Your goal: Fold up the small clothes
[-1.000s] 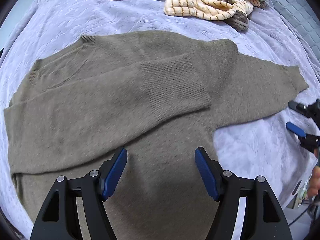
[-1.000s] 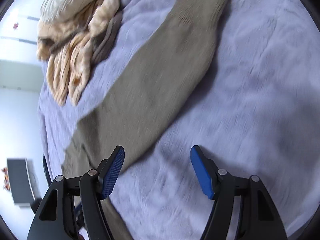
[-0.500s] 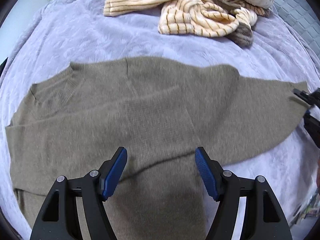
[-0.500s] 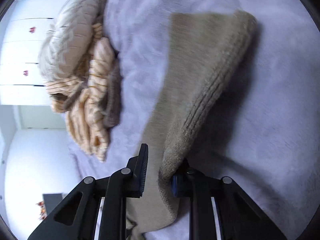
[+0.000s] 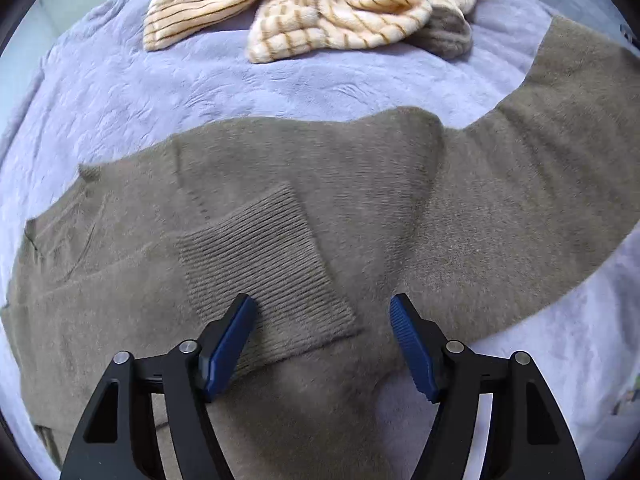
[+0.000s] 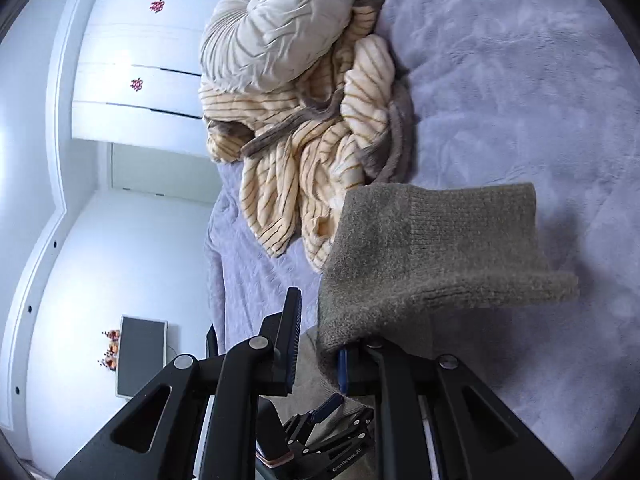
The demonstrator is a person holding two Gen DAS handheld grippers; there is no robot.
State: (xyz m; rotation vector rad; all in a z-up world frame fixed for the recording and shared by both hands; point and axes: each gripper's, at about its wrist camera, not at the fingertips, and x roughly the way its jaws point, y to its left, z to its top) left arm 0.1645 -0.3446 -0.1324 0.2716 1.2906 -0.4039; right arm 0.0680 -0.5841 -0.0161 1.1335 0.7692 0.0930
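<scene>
An olive-brown knit sweater [image 5: 360, 208] lies flat on the lavender bedspread [image 5: 120, 92]. One sleeve is folded across its body, with its ribbed cuff [image 5: 264, 276] just ahead of my left gripper [image 5: 322, 344], which is open and empty above it. The other sleeve [image 5: 560, 140] rises toward the upper right. My right gripper [image 6: 318, 344] is shut on that sleeve's ribbed cuff [image 6: 440, 248] and holds it lifted off the bedspread [image 6: 520, 100].
A crumpled cream striped garment [image 5: 320, 12] lies at the far side of the bed, also in the right wrist view [image 6: 312, 152]. A round cream cushion [image 6: 276, 20] rests on it. A white wardrobe [image 6: 132, 60] stands beyond the bed.
My right gripper closed on the outstretched sleeve's cuff and lifted it up off the bed. My left gripper moved down closer over the folded sleeve's cuff, staying open.
</scene>
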